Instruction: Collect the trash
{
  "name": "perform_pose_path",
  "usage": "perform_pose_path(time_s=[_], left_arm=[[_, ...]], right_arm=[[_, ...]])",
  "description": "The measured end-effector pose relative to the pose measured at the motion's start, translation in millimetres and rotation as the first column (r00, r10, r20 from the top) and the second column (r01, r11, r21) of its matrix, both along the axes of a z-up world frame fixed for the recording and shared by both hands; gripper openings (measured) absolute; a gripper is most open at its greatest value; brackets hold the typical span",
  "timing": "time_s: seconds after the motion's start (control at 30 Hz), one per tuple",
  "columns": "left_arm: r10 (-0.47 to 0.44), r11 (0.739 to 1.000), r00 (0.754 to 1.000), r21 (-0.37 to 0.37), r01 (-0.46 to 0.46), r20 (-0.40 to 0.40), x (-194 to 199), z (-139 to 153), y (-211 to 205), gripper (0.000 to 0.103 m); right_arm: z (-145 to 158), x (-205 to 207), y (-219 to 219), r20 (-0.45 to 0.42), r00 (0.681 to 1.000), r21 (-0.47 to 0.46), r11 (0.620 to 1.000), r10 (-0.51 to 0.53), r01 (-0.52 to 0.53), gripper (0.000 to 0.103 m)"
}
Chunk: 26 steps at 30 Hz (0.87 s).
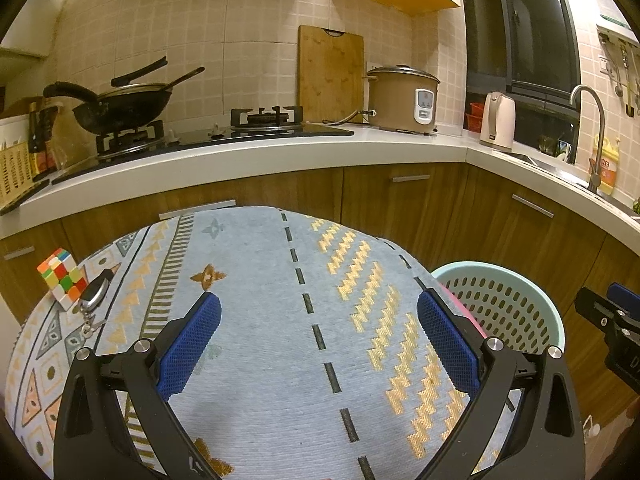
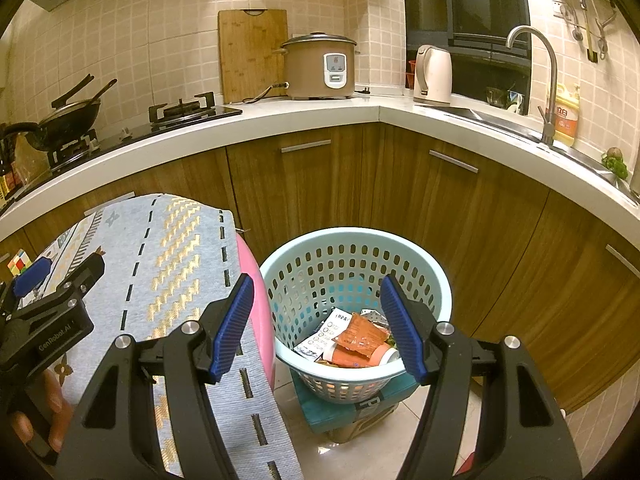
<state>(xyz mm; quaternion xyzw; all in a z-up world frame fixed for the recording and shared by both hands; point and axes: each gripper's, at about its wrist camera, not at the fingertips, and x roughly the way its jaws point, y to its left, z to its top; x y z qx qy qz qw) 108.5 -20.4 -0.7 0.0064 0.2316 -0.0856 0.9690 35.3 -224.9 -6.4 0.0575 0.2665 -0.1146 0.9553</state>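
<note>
A pale green perforated basket [image 2: 416, 256] stands on a box on the floor, to the right of a round table with a grey patterned cloth [image 1: 260, 300]. It holds orange wrappers [image 2: 356, 340] and white printed paper [image 2: 320, 340]. My right gripper [image 2: 316, 320] is open and empty, above the basket's near rim. My left gripper [image 1: 320, 340] is open and empty over the tablecloth. The basket also shows in the left wrist view [image 1: 504, 308], right of the table. The left gripper shows at the left edge of the right wrist view [image 2: 52, 280].
A Rubik's cube [image 1: 62, 278] and a car key with a ring [image 1: 94, 296] lie at the table's far left. Wooden cabinets [image 2: 400, 184] under a white counter [image 2: 320, 114] wrap behind, with wok [image 1: 120, 106], rice cooker [image 2: 320, 66], kettle [image 2: 432, 76] and sink tap [image 2: 548, 80].
</note>
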Motion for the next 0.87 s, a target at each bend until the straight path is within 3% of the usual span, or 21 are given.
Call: perform_pose_path(time_s=[0.47,0.67,0.87], left_arm=[[0.029,0.999,1.0,0.018,-0.029,0.012,-1.1,0.3,-1.3,0.095],[-0.002,1.0,0.999,-0.027,0.001,-0.039,4.7,-1.7,2.6,0.096],[-0.006,0.999,1.0,-0.033,0.005,-0.025,1.6,-1.1,2.4,0.096]], right_arm=[[-0.9,0.3,-0.3,-0.006,1.0,0.001,1.0,0.005,-0.005,0.062],[-0.9,0.2,-0.2,-0.004,1.0,0.001,1.0,0.005,-0.005,0.062],[2.1,-0.1,-0.5,0.005,1.0,-0.001,1.0,0.011,-0.011,0.062]])
